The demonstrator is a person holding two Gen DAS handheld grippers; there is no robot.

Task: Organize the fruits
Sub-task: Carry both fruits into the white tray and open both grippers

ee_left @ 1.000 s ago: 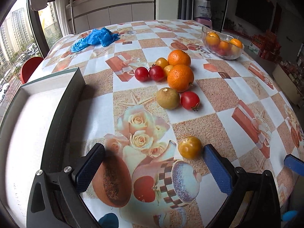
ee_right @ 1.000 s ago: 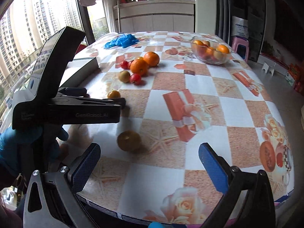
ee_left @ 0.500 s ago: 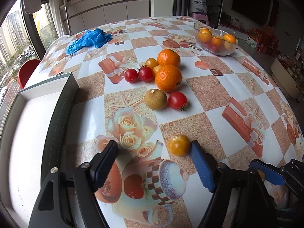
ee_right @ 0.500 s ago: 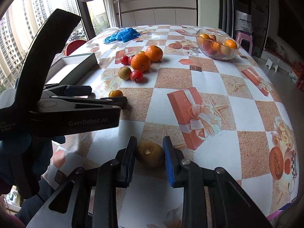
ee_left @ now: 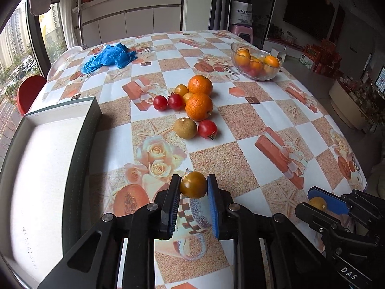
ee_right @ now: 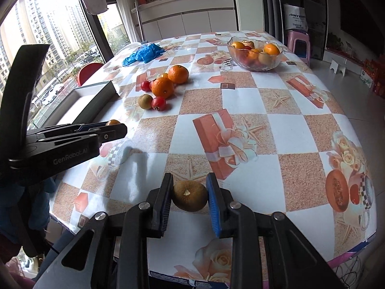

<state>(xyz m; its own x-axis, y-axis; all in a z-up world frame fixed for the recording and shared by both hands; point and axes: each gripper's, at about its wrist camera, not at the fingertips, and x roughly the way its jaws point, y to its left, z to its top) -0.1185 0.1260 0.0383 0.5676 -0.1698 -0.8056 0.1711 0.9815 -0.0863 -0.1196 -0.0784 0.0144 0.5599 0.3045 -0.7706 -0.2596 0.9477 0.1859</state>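
Having closed, both tools now grip fruit: left tool (ee_left: 193, 185) a yellow tomato (ee_left: 193, 184), right tool (ee_right: 189, 195) a brown fruit (ee_right: 190, 195).

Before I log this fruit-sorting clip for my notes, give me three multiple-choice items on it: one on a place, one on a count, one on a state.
1. Where does the glass bowl of fruit stand?
A. far end of the table
B. inside the box
C. on the floor

2. How many large oranges lie loose on the table?
A. none
B. two
C. five

3. What is the left gripper doing?
A. open over bare cloth
B. shut on a yellow-orange tomato
C. shut on a blue glove

Answers:
1 A: it sits beyond the fruit pile, near the far edge.
2 B: one orange and another sit together.
3 B: its pads press the yellow-orange tomato from both sides.
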